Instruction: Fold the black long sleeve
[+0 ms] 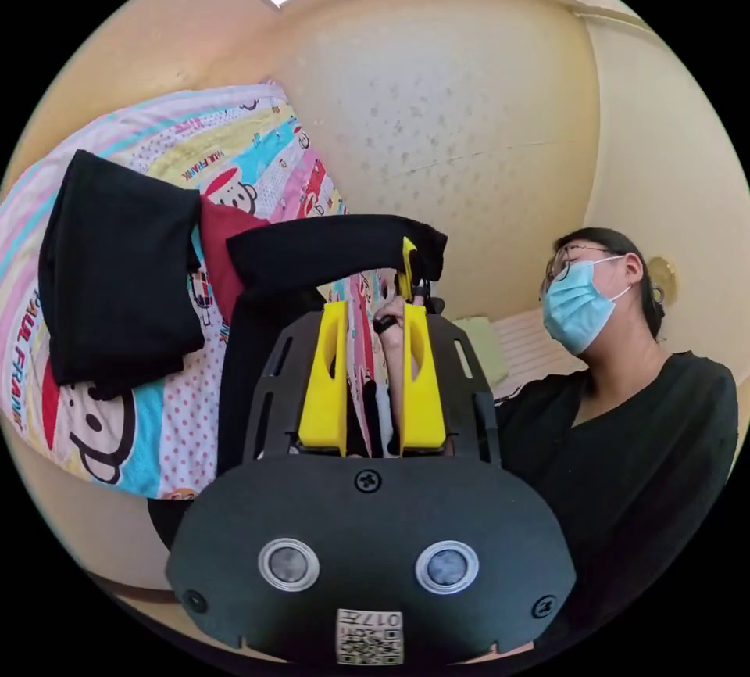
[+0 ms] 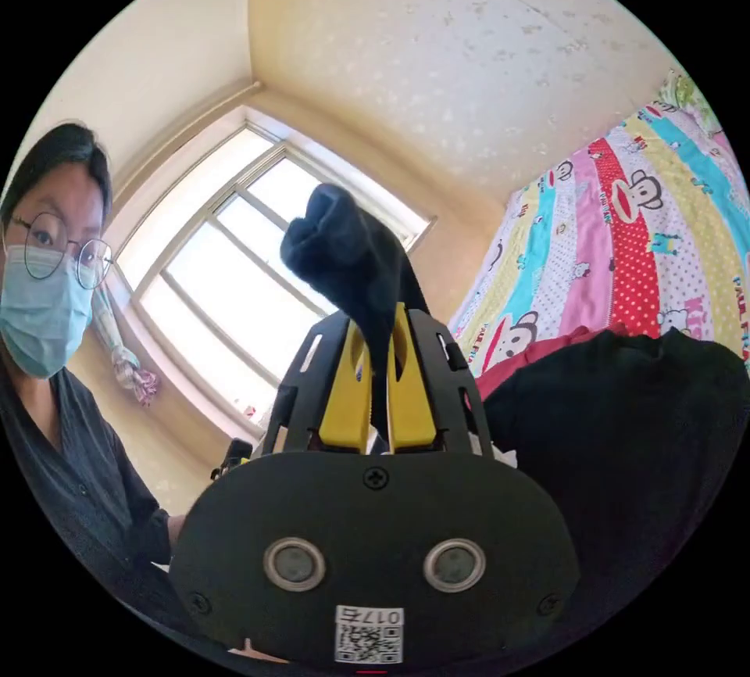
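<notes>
Black shirt (image 1: 117,270) lay spread on the cartoon sheet (image 1: 258,153), one sleeve (image 1: 328,243) lifted clear of it. Right gripper (image 2: 379,317) clamped on bunched sleeve cloth (image 2: 344,247), raised above the sheet toward the window (image 2: 234,270). Left gripper (image 1: 373,317) held parted, jaws apart with nothing between, just beside the sheet.

Black long sleeve (image 1: 117,270) on cartoon bedsheet (image 1: 258,153), one sleeve in distant yellow tongs (image 1: 409,280).
</notes>
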A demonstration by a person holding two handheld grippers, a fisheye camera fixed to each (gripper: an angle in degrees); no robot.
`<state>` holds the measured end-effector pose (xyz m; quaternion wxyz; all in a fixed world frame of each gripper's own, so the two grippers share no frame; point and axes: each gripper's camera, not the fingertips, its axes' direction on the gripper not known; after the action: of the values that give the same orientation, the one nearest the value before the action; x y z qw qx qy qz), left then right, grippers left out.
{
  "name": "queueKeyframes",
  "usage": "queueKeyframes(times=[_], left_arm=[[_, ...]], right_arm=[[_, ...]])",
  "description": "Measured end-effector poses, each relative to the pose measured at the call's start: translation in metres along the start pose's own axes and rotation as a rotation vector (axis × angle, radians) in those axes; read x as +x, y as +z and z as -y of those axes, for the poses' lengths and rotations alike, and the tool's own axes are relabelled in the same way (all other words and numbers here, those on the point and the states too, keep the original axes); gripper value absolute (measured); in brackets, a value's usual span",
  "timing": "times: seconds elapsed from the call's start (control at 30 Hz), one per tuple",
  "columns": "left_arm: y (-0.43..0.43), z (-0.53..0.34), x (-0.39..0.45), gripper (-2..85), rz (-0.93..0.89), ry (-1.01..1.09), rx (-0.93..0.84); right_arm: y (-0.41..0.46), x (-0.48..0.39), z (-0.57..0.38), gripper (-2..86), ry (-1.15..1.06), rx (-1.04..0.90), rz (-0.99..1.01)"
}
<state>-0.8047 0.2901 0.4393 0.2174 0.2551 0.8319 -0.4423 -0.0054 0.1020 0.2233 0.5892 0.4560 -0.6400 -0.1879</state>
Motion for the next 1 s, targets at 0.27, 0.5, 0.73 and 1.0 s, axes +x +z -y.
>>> queueKeyframes(times=[0.27, 0.5, 0.73, 1.0], left_arm=[[0.124, -0.054, -0.097, 15.9, 0.304, -0.247, -0.205], [0.195, -0.087, -0.143, 14.9, 0.738, -0.148, -0.482], [0.211, -0.079, -0.139, 4.1, 0.809, -0.148, -0.551], [0.172, -0.091, -0.143, 6.1, 0.731, -0.402, -0.312]], right_arm=[[-0.101, 0.187, -0.051, 11.3, 0.346, -0.289, -0.512], [-0.248, 0.105, -0.078, 14.3, 0.246, -0.279, -0.876], [-0.367, 0.077, -0.191, 14.4, 0.525, -0.472, -1.114], [-0.462, 0.093, -0.307, 13.6, 1.156, -0.035, -0.836]])
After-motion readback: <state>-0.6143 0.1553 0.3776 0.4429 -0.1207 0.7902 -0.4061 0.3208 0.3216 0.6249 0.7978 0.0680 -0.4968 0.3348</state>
